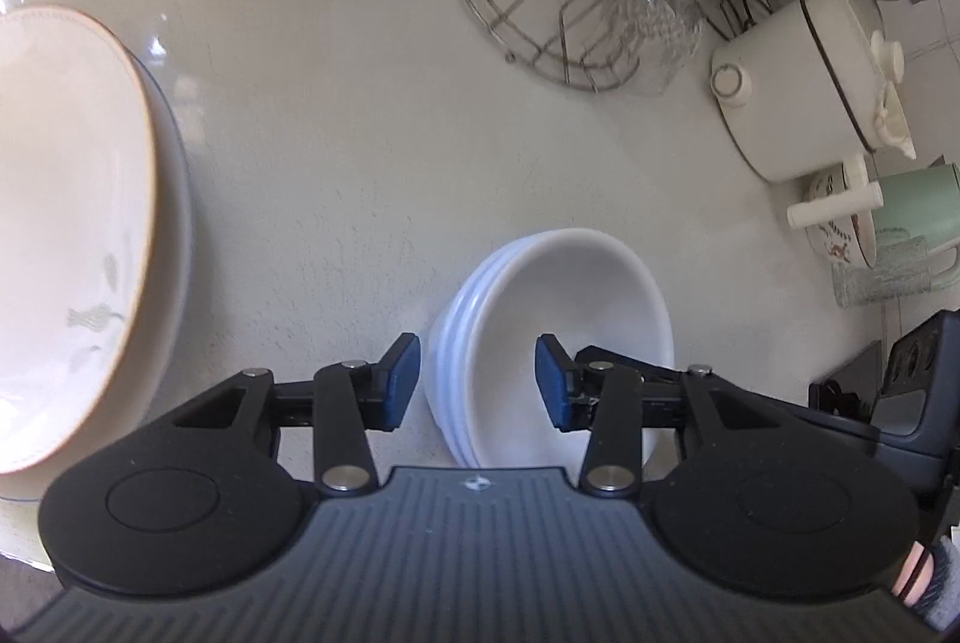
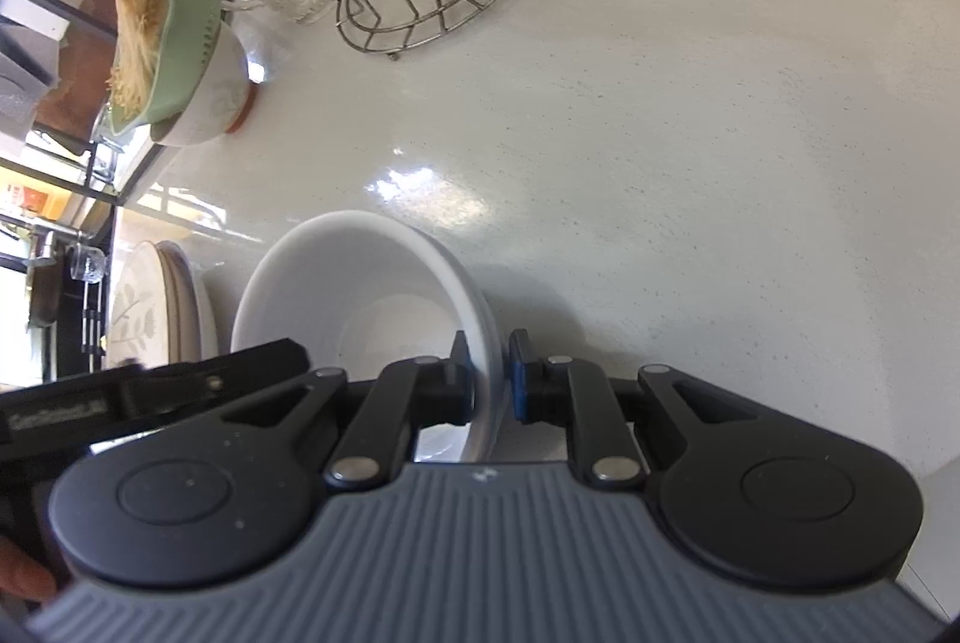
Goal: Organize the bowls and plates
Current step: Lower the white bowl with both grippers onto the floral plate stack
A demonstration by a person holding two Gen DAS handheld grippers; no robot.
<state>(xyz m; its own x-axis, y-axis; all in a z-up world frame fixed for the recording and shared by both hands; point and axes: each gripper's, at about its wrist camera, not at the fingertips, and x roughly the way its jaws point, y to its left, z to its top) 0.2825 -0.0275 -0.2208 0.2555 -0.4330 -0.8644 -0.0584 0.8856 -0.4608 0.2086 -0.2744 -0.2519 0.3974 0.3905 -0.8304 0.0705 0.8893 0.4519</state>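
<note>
no readable text, labels, brands or numbers anywhere

Bright daylight, soft shadows. Glare patch on the white speckled table [image 2: 432, 190] mid-surface. Strong fisheye bending at edges; large cream brown-rimmed plate [image 1: 66, 235] blurred at left edge.

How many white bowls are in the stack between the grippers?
3, judged from the rims on the stack's side. The white bowls are nested on the counter, the left gripper open around their rim, the right gripper pinching the other side. More may hide inside.
</note>
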